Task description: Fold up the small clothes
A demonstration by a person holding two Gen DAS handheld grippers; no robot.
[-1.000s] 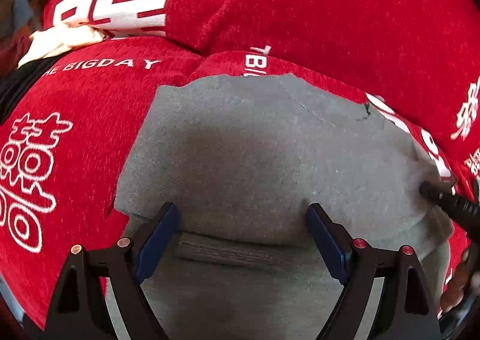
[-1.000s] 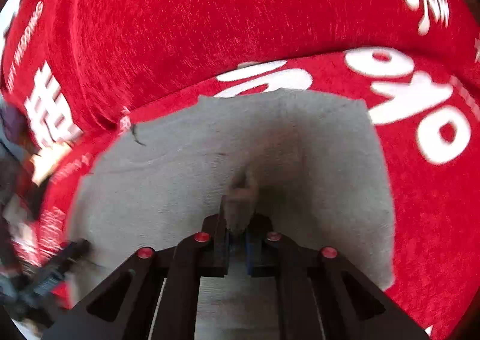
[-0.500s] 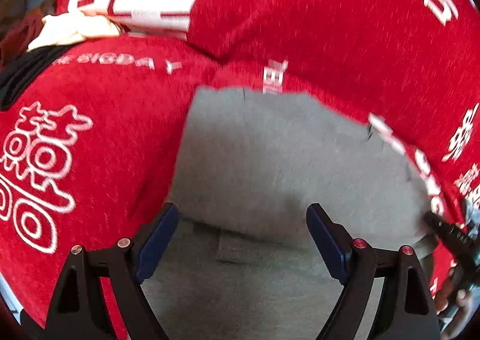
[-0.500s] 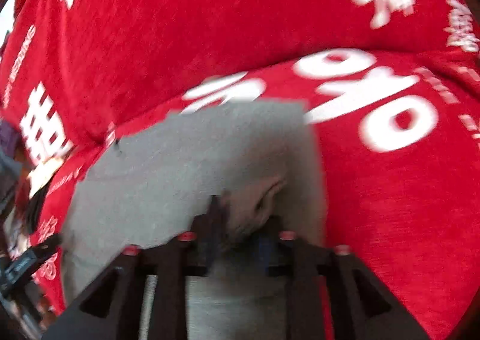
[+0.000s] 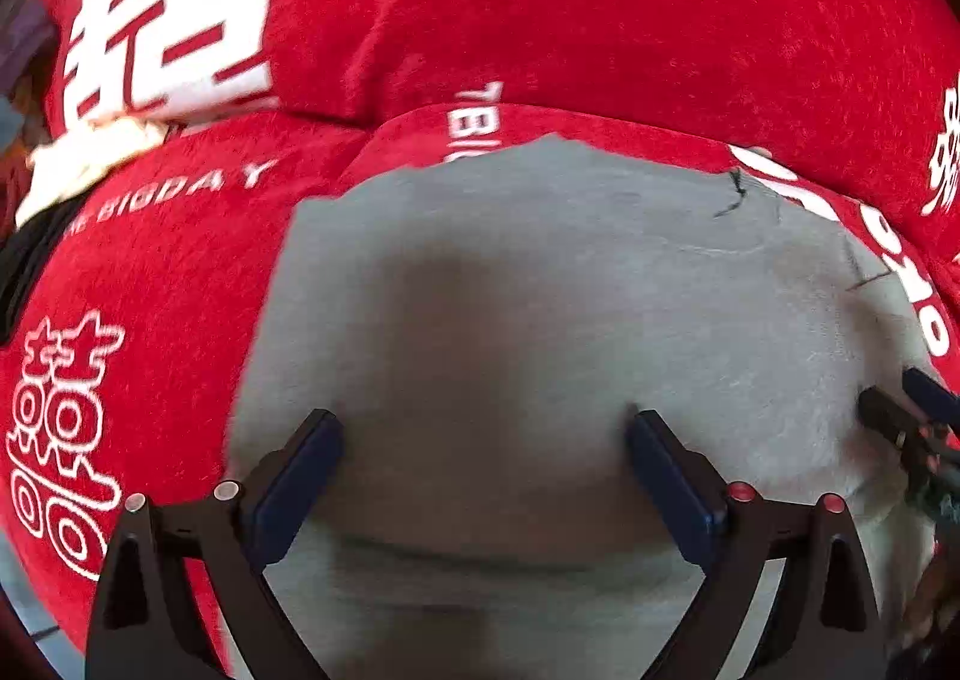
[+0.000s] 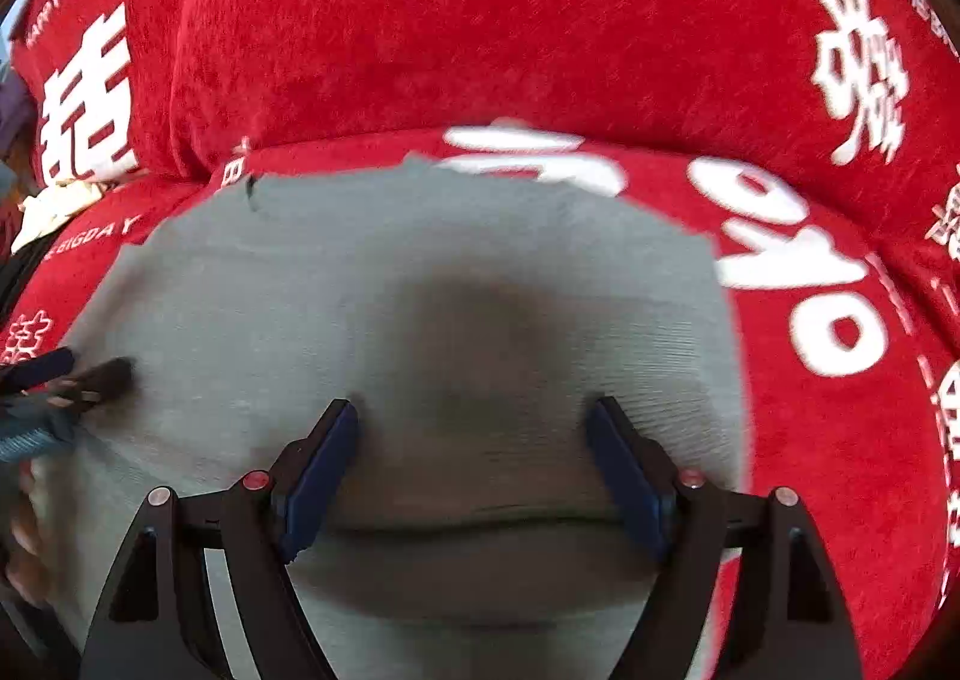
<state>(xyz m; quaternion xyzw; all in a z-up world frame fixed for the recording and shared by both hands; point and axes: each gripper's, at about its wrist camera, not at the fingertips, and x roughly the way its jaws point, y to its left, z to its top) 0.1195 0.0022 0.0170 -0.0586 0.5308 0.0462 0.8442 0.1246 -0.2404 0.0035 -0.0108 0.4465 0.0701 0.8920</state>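
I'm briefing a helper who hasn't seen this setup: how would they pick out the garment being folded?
Look for the red plush cover with big white lettering that fills the scene. On its seat lies the grey garment, spread flat under the left gripper and the right gripper. It is the only plain grey cloth there; the cream fabric sits far off at the edge.

Grey knit on red plush

The grey garment (image 5: 540,290) is showing matt, finely ribbed cloth; the red cover (image 5: 600,20) is looking fuzzy, velvety; the gripper fingers (image 6: 318,476) are showing smooth blue pads.
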